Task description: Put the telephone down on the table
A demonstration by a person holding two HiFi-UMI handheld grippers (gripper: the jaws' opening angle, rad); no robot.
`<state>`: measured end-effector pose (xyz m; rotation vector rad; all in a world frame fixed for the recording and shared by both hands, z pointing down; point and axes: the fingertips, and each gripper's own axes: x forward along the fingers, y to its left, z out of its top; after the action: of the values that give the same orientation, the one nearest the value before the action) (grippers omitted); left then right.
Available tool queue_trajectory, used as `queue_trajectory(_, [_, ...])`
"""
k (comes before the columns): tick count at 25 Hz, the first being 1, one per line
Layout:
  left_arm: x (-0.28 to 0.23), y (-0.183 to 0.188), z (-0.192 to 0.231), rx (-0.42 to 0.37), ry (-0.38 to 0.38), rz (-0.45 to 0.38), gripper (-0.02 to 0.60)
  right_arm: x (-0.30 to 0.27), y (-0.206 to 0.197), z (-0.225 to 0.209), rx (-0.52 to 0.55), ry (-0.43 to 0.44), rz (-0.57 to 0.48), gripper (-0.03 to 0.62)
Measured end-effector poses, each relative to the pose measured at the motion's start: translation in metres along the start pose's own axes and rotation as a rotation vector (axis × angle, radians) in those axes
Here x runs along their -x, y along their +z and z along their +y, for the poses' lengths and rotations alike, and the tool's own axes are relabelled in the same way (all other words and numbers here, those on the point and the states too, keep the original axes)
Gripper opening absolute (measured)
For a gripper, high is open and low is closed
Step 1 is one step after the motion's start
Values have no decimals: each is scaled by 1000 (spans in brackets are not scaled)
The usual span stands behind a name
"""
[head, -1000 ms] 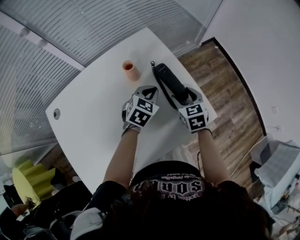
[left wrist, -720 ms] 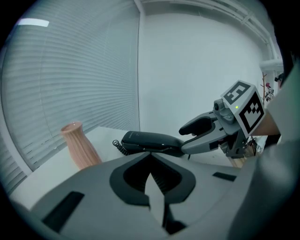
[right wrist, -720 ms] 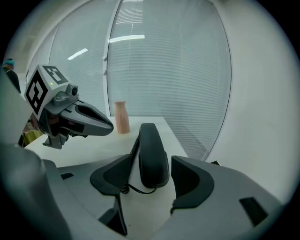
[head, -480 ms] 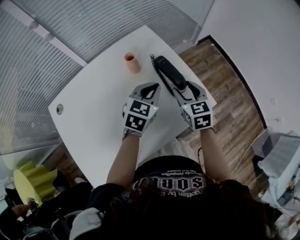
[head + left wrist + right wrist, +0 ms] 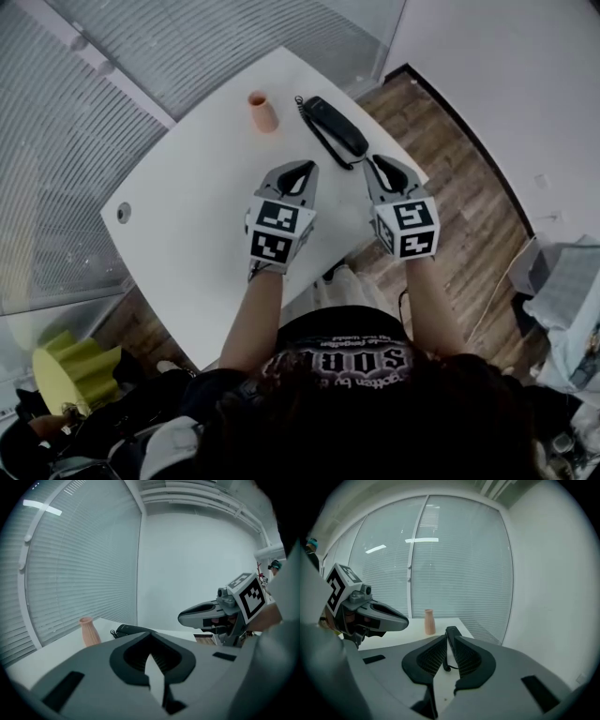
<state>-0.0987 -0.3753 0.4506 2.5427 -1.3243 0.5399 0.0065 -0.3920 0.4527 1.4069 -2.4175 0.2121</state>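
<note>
The black telephone handset point(image 5: 336, 125) lies flat on the white table point(image 5: 206, 206) near its far right edge, its coiled cord trailing beside it; it also shows in the left gripper view point(image 5: 133, 630) and the right gripper view point(image 5: 451, 632). My right gripper point(image 5: 380, 161) hangs above the table, a short way back from the handset and clear of it. Its jaws have just been closing and stand all but together, with nothing between them point(image 5: 446, 637). My left gripper point(image 5: 305, 167) floats level beside it, shut and empty point(image 5: 149, 637).
A small pink vase point(image 5: 262, 112) stands upright left of the handset. A round grommet point(image 5: 124, 212) sits near the table's left edge. Window blinds run behind the table, and wooden floor point(image 5: 450, 169) lies to its right. A yellow object point(image 5: 66, 361) sits low on the left.
Both grippers have risen and drawn back toward the person. The right gripper, earlier open around the handset's near end, has come off it and closed; the handset stays on the table.
</note>
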Motion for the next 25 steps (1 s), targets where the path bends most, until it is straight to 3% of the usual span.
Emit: queue_trajectory(25, [71,21,-35,-63,6,-129,2,82,49,41,28,-42,-169,29])
